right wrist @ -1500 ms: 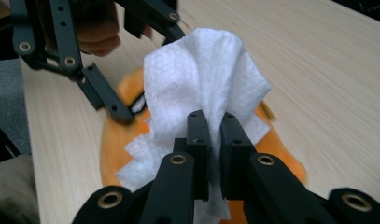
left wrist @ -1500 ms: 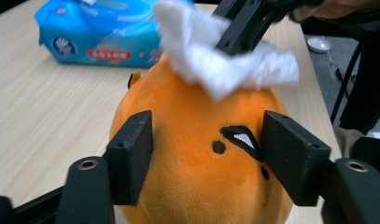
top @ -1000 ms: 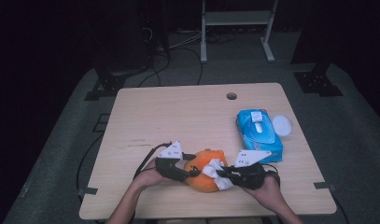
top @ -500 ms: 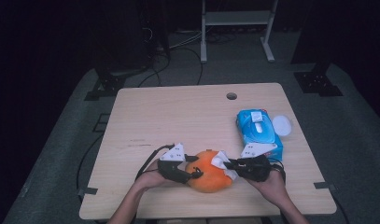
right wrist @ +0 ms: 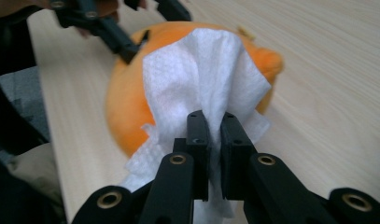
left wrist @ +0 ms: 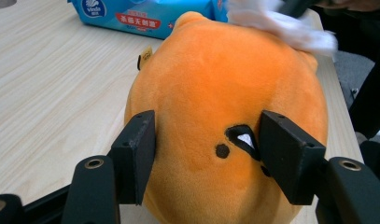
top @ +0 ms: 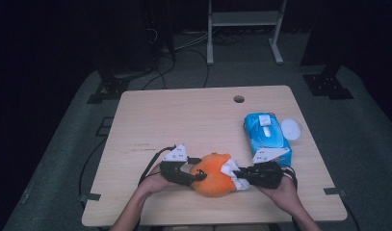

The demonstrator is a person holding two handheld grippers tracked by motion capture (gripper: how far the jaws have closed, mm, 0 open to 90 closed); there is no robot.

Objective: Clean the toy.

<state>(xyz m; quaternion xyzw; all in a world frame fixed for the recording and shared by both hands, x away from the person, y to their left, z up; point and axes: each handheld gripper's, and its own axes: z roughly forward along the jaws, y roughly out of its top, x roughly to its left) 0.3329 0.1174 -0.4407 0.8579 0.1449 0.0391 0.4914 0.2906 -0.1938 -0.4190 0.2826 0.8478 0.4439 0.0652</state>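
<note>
Near the lower centre of the high view, the orange plush toy (top: 214,174) rests on the counter (top: 193,120) between both tools. The left hand-held gripper (top: 196,177) meets it from the frame's left; its jaws have just been opening slightly, yet the left gripper view has both pads pressing into the plush sides. The right hand-held gripper (top: 241,177) comes in from the frame's right, jaws clamped on a white wipe (right wrist: 201,79) draped over the toy's top. The toy's long axis runs roughly left to right, in line with both tools. Judged from this, the wiping stroke runs from the right tool leftward across the toy, with the left tool bracing it.
</note>
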